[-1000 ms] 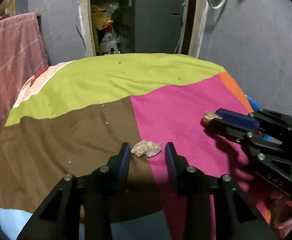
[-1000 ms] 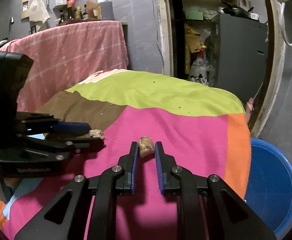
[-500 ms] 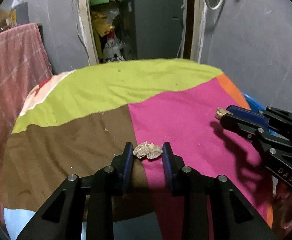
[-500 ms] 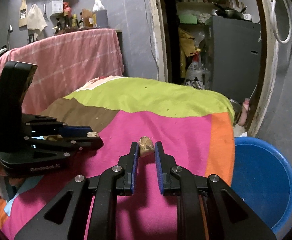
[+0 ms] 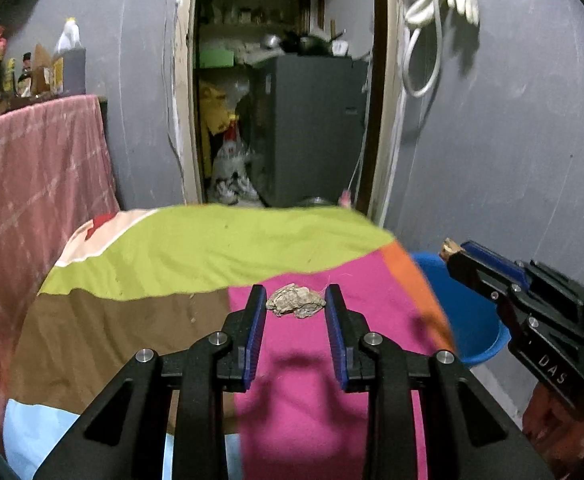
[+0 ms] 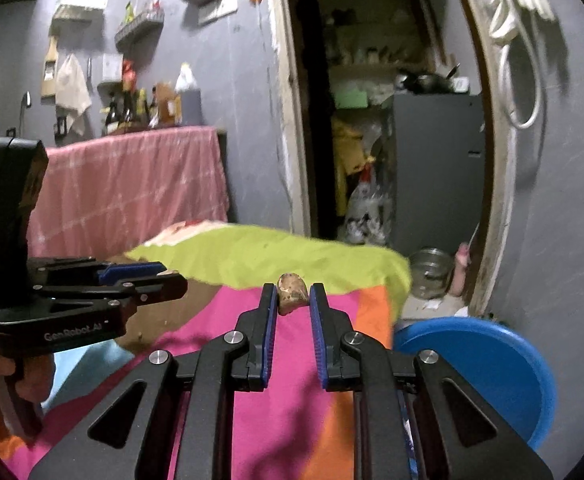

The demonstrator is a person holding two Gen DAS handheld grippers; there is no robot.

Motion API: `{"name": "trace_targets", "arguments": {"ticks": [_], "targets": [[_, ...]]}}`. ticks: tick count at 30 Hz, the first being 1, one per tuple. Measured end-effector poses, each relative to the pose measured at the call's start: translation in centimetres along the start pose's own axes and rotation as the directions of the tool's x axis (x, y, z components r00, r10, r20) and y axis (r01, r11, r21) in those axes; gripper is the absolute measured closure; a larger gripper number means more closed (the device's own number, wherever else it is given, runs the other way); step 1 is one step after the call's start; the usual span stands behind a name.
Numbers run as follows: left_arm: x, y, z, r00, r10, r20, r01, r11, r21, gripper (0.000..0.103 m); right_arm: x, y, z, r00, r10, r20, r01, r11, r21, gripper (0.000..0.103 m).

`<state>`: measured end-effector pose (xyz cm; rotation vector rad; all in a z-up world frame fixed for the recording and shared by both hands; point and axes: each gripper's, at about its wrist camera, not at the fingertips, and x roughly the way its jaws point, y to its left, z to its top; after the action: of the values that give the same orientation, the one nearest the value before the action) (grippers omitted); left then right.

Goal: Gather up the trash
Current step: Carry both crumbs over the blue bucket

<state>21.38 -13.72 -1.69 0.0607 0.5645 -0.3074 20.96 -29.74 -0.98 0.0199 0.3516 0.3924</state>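
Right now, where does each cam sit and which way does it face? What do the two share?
Left wrist: on the left gripper, looking along its jaws at a crumpled grey-brown scrap they clamp, above the patchwork cloth; the right gripper enters from the right.
Right wrist: on the right gripper, jaws pinching a small tan lump; the left gripper and left hand show at left.
Shared: cloth, blue plastic basin, doorway.

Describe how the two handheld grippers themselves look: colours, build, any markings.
Both are matte black plastic with silver bolt heads and blue ribbed pads lining the jaws. The left gripper carries white lettering reading "GenRobot.AI" on its side, seen from the right wrist camera. The right gripper shows the letters "DAS". No cables show.
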Motion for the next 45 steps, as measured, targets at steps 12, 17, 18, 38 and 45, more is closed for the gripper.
{"name": "trace_targets", "arguments": {"ticks": [12, 17, 18, 38, 45], "targets": [[-1.9, -5.6, 2.8, 0.981, -0.038, 0.191, 0.044, 0.999, -0.030, 0.078, -5.4, -3.0, 1.1, 0.972, -0.155, 0.174, 0.152, 0.988, 0.030, 0.089], [-1.6, -8.3, 3.2, 0.970, -0.056, 0.237, 0.069, 0.997, -0.046, 0.078, -7.4, -4.9, 0.9, 0.952, -0.223, 0.212, 0.216, 0.975, 0.054, 0.089], [-1.5, -8.7, 3.2, 0.968, -0.059, 0.243, 0.074, 0.996, -0.053, 0.078, -7.8, -5.3, 0.8, 0.946, -0.239, 0.218, 0.231, 0.971, 0.063, 0.089], [1.7, -14.6, 2.3, 0.951, -0.051, 0.305, 0.081, 0.993, -0.087, 0.078, -11.1, -10.5, -1.5, 0.860, -0.441, 0.257, 0.420, 0.897, 0.136, 0.089], [2.6, -14.8, 2.0, 0.952, -0.029, 0.303, 0.064, 0.992, -0.106, 0.078, -11.1, -10.5, -1.7, 0.844, -0.462, 0.271, 0.446, 0.887, 0.124, 0.089]]}}
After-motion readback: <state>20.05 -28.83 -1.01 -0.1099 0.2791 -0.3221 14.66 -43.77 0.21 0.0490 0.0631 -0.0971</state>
